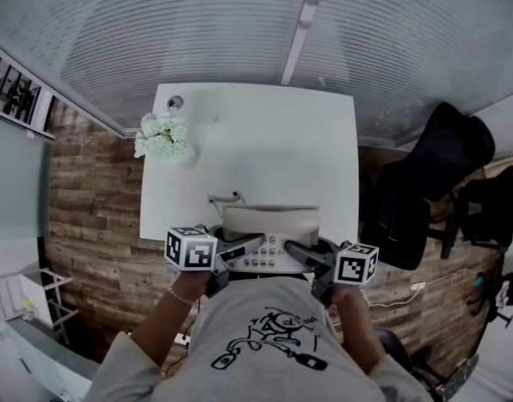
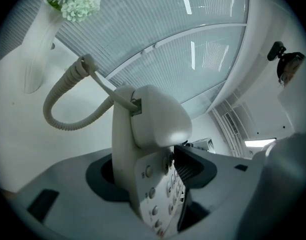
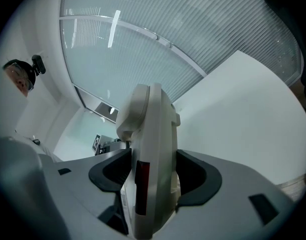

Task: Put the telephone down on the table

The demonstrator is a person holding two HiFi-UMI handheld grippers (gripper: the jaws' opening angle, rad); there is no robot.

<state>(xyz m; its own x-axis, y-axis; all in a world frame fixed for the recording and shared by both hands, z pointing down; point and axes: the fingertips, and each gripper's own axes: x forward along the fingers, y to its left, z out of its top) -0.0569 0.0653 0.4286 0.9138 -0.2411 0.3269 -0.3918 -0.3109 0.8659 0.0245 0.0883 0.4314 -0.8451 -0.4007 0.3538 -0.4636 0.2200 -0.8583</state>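
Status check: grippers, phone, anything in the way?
Both shut on the telephone: left gripper, right gripper, one per end. Held at the table near edge, not released. flower vase far left, apart; coiled cord loops ahead.

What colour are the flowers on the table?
The flowers are pale greenish white; the left gripper view shows them best.

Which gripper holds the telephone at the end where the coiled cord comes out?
The left gripper. The cord leaves the telephone only at the end it holds.

telephone [image 2: 143, 139] bottom cut off, button labels blurred
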